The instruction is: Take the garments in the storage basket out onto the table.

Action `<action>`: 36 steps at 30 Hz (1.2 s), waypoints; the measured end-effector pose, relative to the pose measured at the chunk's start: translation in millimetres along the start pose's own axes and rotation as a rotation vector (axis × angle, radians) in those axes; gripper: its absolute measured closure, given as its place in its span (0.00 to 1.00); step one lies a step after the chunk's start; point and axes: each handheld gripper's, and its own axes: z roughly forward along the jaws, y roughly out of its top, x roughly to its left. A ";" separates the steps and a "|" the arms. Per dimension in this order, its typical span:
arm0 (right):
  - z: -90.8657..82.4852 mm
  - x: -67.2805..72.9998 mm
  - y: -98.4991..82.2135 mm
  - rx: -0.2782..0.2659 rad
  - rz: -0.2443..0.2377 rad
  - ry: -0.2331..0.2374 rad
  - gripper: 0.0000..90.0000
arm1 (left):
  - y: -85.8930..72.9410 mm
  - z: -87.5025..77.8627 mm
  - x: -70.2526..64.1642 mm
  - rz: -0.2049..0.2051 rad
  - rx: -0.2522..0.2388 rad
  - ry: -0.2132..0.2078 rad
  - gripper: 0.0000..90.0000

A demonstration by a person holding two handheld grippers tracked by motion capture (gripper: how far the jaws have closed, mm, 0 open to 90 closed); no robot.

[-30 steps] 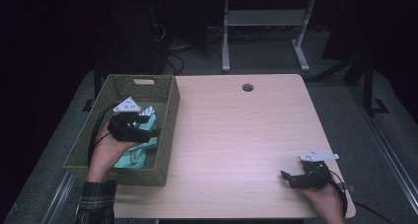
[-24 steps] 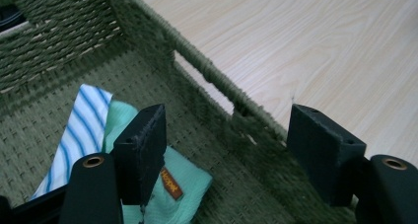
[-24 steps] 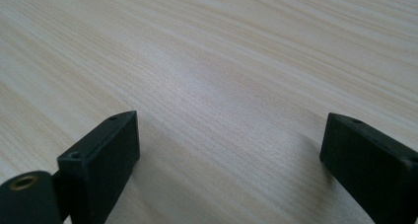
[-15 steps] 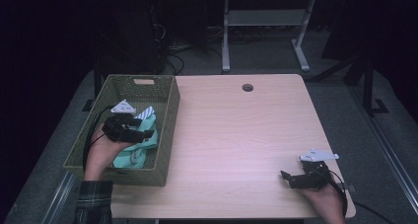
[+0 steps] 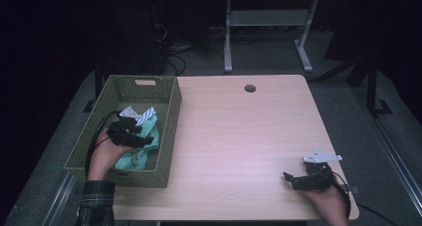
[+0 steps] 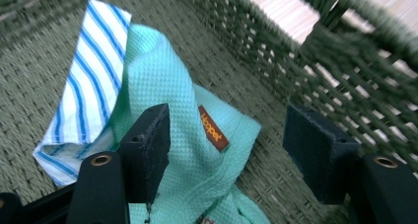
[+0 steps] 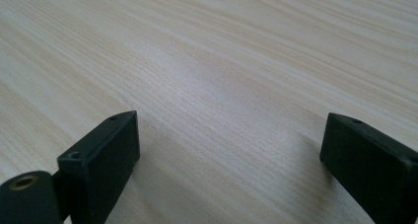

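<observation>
Teal cloth (image 6: 197, 150) in basket (image 5: 169, 116), left gripper (image 6: 224, 150) angled down over it, jaws closing, unclamped.

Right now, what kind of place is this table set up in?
Probably a lab or workshop: a light wooden table with a cable hole on grey carpet, a bundle of black cables beneath a white metal desk frame, and a person's hand-held black left gripper with a camera.
</observation>
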 end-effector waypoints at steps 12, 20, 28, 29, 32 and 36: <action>0.0 0.0 0.0 0.000 0.000 0.000 0.08 | -8.7 15.7 3.4 0.015 0.101 -0.006 0.39; 0.0 0.1 0.0 0.000 0.000 0.000 0.08 | -12.6 30.6 3.7 0.028 0.190 -0.009 0.39; 0.0 0.1 0.0 0.000 0.000 0.000 0.08 | -16.3 40.9 4.5 0.018 0.265 0.003 0.43; 0.0 0.0 0.0 0.000 -0.001 0.000 0.08 | -16.7 41.5 5.1 0.018 0.272 0.004 0.45; 0.0 0.1 0.0 0.000 0.000 0.000 0.08 | -17.7 41.7 6.9 0.003 0.280 0.006 0.52; 0.0 0.1 0.0 0.000 -0.001 0.000 0.08 | -17.8 40.8 8.7 -0.023 0.281 0.002 0.63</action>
